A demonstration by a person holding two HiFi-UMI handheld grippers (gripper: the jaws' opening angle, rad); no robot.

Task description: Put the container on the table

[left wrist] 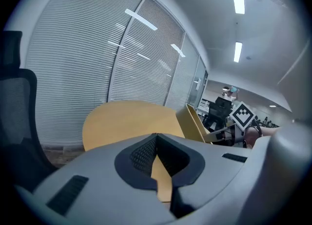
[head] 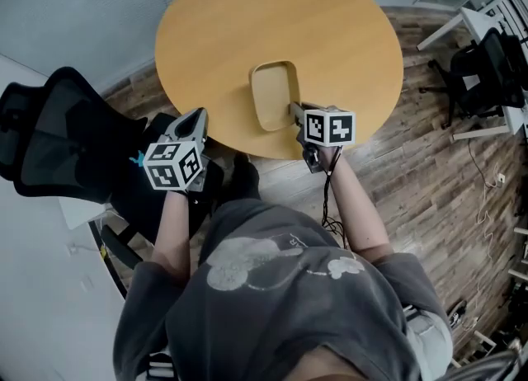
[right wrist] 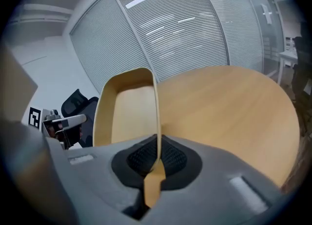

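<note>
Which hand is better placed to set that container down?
Right: the right gripper pinches the rim of the tan rectangular container over the round wooden table; the left gripper is shut, empty.

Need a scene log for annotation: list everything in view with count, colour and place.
container: 1, tan, at the table's near edge, one wall pinched by the right gripper
table: 1, round, light wood, centre
office chairs: 2, black, one left of the table, one at far right
floor: brown-grey wood planks, around the table
blinds: pale grey, on the glass wall behind the table
sweatshirt: 1, grey, on the person, bottom of the head view
left gripper: 1, grey, jaws together on nothing, off the table's near-left edge
right gripper: 1, grey, jaws shut on the container's wall
</note>
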